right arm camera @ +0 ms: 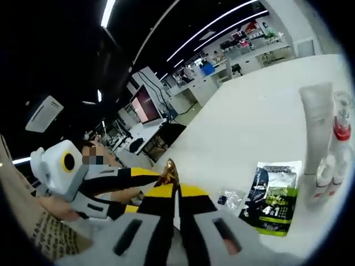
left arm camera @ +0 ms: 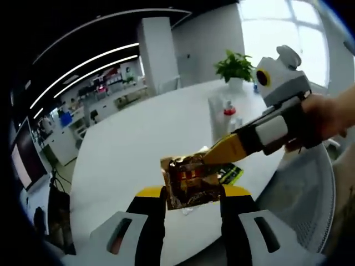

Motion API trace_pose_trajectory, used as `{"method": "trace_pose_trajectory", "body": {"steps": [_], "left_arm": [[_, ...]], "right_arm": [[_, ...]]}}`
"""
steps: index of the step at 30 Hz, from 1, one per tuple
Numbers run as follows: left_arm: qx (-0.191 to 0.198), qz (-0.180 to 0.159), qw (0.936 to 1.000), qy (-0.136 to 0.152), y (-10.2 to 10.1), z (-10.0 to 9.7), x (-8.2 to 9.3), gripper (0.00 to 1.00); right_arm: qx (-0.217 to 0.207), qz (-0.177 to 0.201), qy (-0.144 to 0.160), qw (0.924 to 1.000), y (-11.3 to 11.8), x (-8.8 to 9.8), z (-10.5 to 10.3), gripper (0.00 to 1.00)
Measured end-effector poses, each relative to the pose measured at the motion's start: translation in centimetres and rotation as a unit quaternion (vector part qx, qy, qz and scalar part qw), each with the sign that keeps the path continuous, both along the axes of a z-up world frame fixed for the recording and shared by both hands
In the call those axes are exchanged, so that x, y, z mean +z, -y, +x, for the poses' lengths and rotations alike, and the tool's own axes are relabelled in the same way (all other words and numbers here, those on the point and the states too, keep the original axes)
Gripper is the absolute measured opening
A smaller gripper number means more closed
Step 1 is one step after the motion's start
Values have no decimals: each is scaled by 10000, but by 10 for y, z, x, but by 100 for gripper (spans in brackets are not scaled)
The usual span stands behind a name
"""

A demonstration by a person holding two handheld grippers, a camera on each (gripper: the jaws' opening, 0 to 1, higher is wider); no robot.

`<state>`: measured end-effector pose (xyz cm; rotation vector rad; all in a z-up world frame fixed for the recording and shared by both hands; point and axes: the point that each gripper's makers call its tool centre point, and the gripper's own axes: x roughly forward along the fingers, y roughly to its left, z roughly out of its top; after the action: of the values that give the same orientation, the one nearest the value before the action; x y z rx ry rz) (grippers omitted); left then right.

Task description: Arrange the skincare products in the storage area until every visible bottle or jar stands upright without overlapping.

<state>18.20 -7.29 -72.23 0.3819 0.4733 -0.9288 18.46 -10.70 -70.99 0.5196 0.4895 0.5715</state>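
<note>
A crinkled gold foil sachet (left arm camera: 191, 185) hangs above the white table, and both grippers hold it. In the left gripper view my left gripper (left arm camera: 191, 193) is shut on its two sides. My right gripper (left arm camera: 222, 154) comes in from the right and pinches the sachet's upper right corner. In the right gripper view my right gripper (right arm camera: 176, 191) is shut on the sachet's edge (right arm camera: 169, 173), with the left gripper (right arm camera: 138, 188) reaching in from the left. A white tube (right arm camera: 317, 124) and a red-collared bottle (right arm camera: 341, 133) stand upright at the right.
A black and green sachet (right arm camera: 272, 199) and a small clear packet (right arm camera: 230, 198) lie flat on the round white table (left arm camera: 138, 149). A potted plant (left arm camera: 236, 66) stands at the far edge. A mesh chair (left arm camera: 305, 194) is at the near right.
</note>
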Motion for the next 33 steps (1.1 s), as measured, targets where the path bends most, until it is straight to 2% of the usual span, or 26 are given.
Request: {"method": "trace_pose_trajectory", "body": {"steps": [6, 8, 9, 13, 17, 20, 22, 24, 27, 29, 31, 32, 33], "left_arm": [[85, 23, 9999, -79, -3, -1, -4, 37], [66, -43, 9999, -106, -3, -2, -3, 37], [37, -86, 9999, -119, -3, -2, -2, 38], [-69, -521, 9981, -317, -2, -5, 5, 39], [38, -863, 9937, -718, -12, -2, 4, 40], [-33, -657, 9955, -683, -21, 0, -1, 37], [-29, -681, 9950, -727, -25, 2, -1, 37], [0, -1051, 9890, -1046, -24, -1, 2, 37], [-108, -1320, 9816, -1372, -23, -5, 2, 35], [-4, -1529, 9760, -1551, -23, -4, 1, 32], [103, -1901, 9632, -1896, -24, -4, -1, 31], [269, -2166, 9530, -2102, -26, -2, 0, 31], [358, -2290, 9476, -2198, -27, -1, 0, 31]], "right_arm": [[241, -154, 170, 9994, -6, 6, -3, 1], [258, -250, 320, 9988, -5, 8, -4, 1], [240, -350, 499, 9979, -3, 11, -3, 1], [266, -405, 548, 9973, 2, 12, -5, 1], [230, -328, 529, 9978, 5, 13, -1, 1], [305, -202, 591, 9976, 1, 20, -1, 1], [377, -102, 590, 9975, -2, 24, -1, 1], [452, -31, 606, 9971, -6, 26, -2, 1], [583, 41, 620, 9964, -12, 30, -4, 1], [654, 145, 595, 9960, -17, 33, -6, 1], [676, 304, 518, 9959, -20, 37, -5, 1], [672, 356, 481, 9959, -21, 38, -4, 1], [670, 371, 467, 9960, -21, 39, -2, 1]]}}
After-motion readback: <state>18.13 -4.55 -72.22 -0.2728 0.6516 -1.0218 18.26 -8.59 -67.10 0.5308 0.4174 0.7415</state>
